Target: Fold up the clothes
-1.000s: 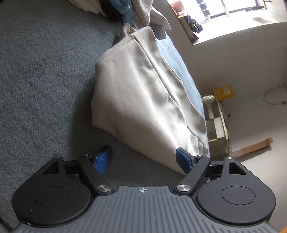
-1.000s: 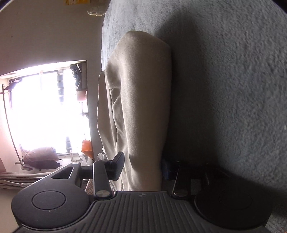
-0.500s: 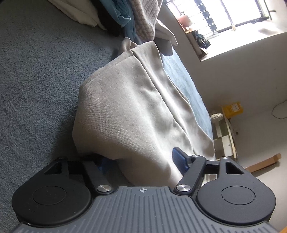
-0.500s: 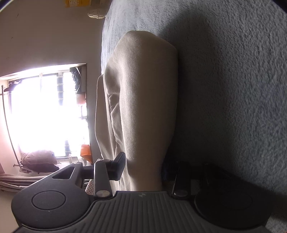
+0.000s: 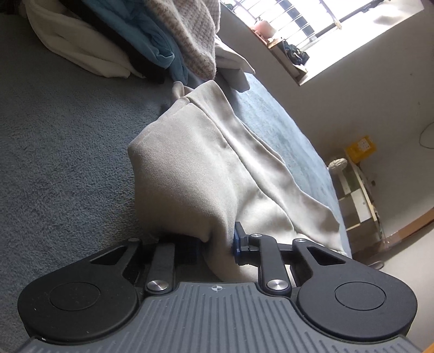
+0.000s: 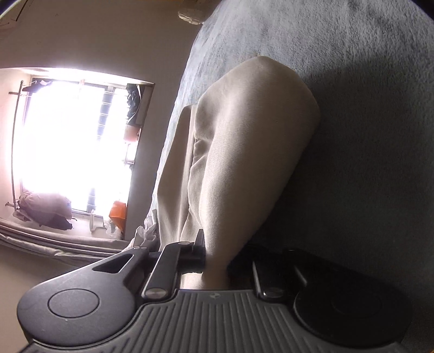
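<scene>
Two units: left hand-held gripper and right hand-held gripper, each clamped on one beige garment lying on the grey bed. One clothes pile beyond.

The left gripper is clamped on a bunched edge of the beige garment, its blue-padded fingers pressing into the cloth from both sides. The garment is folded over itself and lies on a grey fleecy blanket. Beyond it sits a pile of clothes: cream, teal and a knitted piece. A bright barred window fills the upper right.
</scene>
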### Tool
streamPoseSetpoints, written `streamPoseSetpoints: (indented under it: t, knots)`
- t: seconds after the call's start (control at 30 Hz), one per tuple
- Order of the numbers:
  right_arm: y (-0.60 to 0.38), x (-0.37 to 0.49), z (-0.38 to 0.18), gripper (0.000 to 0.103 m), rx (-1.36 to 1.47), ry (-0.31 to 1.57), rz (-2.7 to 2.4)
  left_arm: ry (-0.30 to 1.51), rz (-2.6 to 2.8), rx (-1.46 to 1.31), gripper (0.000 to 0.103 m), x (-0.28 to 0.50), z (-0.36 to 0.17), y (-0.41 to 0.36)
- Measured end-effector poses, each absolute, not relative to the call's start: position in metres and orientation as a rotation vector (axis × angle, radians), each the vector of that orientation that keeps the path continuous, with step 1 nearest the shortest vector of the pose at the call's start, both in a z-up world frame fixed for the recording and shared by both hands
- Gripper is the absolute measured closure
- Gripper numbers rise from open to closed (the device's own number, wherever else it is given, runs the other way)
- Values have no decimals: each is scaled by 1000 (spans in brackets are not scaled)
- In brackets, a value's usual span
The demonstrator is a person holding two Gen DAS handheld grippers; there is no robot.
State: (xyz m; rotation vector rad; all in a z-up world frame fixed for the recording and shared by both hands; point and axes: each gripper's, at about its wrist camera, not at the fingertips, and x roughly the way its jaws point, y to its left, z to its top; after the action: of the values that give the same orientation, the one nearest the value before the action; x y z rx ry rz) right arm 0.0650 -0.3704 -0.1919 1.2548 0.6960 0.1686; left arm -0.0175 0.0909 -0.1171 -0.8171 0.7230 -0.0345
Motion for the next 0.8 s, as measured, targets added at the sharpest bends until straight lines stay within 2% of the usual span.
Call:
streamPoseSetpoints:
  t: [0.3,0.47,0.6,0.73,0.77,0.8]
  knots:
    - [-383,-15,-175,90,1251,792,240,823,-219,-667,85,-76,-90,104]
    - [-389,-48,-170,89,1155,905,273,958,-383,-569,85,-127,-80,112]
    - [-393,-71,-167,88,1064,995,296,1098,-461,-577,82,-138,-98,121]
    - [-396,-93,-165,73,970,1082,319,1268,-492,-569,73,-125,-125,125]
    - [-397,-99,-164,65,946,1103,324,1296,-500,-560,70,-124,-128,126]
    - [-398,-104,-161,62,908,1125,334,1297,-508,-535,69,-127,-125,128]
